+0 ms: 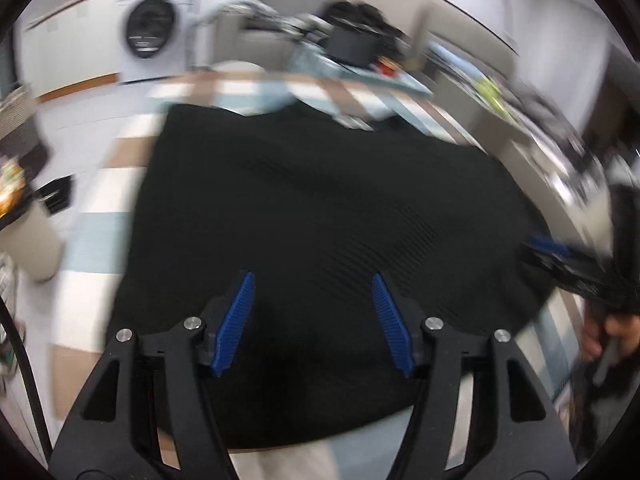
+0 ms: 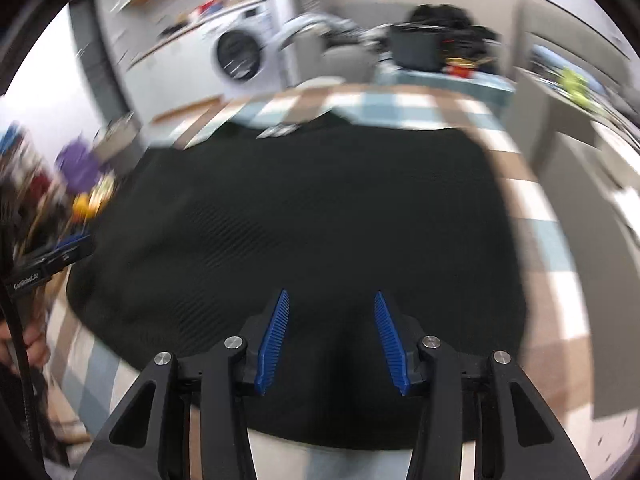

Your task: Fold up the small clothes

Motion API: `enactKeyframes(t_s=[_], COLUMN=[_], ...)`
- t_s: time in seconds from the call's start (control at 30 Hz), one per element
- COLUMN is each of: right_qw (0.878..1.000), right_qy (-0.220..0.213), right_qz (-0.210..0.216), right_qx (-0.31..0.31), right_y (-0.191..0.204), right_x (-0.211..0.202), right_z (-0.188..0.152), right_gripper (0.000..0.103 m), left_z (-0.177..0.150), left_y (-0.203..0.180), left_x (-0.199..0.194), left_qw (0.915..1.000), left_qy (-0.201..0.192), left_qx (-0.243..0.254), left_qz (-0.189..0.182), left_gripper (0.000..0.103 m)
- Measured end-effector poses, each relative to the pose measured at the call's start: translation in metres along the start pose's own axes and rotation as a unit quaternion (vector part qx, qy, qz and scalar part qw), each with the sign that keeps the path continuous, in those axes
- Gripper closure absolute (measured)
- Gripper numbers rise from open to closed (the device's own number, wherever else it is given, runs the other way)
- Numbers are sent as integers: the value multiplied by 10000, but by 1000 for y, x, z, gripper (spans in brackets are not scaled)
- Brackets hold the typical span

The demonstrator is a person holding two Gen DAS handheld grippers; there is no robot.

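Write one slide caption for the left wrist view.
Left gripper open above a black garment spread on the checked tablecloth.

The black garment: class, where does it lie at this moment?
In both wrist views the black garment lies spread on the checked cloth, below and ahead of both open grippers.

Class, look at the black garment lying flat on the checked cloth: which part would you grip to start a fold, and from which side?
Probably the near hem of the black garment, one corner per gripper, approached from the near side. It lies flat on the checked cloth, so only its edges offer a pinchable lip. The left gripper and right gripper both stand open above that hem.
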State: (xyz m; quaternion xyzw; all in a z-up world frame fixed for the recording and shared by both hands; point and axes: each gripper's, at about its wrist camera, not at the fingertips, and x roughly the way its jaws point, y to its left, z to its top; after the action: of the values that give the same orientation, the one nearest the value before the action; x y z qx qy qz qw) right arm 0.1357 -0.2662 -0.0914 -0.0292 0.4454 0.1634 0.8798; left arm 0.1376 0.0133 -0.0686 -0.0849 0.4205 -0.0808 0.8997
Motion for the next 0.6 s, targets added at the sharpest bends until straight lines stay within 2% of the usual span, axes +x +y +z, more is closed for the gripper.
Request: enactKeyframes(t_s=[0.03,0.1,0.13,0.23,0.37,0.43,0.53,0.6], right_qw=[9999,9991,9987,9968,9971,9984,9982,9983], right_qy=[70,276,276,175,368,410,287,212], right_qz=[37,200,163,-208,-474,-275,-436,-504], right_qx=[-78,-249,-393,-746,-477,-279,-289,-214], right_y=[7,21,25,25,-11,-22,-17,-11], right_x=[7,22,26,22,6,-5,-10,-4], right_z=[-1,-8,-12,-25,-38,-41,-35,-22], right_gripper=[56,47,43,43,43,43,35,34], left_z=[-4,-14,-20,-34,-46,-45,-30,-15], left_y=[-8,-19,-22,-23,-12,-5,3,4], left_x=[7,17,19,10,-6,-13,-10,-3], left_qw=[9999,9992,9989,9980,9983,9988,9995,9996], left_qy=[95,305,327,260,291,348,274,228], left_qx=[105,255,335,560,503,331,14,-107], left_qz=[-8,-3,40,113,-7,-86,-165,-128], left_gripper=[45,45,45,45,45,45,43,43])
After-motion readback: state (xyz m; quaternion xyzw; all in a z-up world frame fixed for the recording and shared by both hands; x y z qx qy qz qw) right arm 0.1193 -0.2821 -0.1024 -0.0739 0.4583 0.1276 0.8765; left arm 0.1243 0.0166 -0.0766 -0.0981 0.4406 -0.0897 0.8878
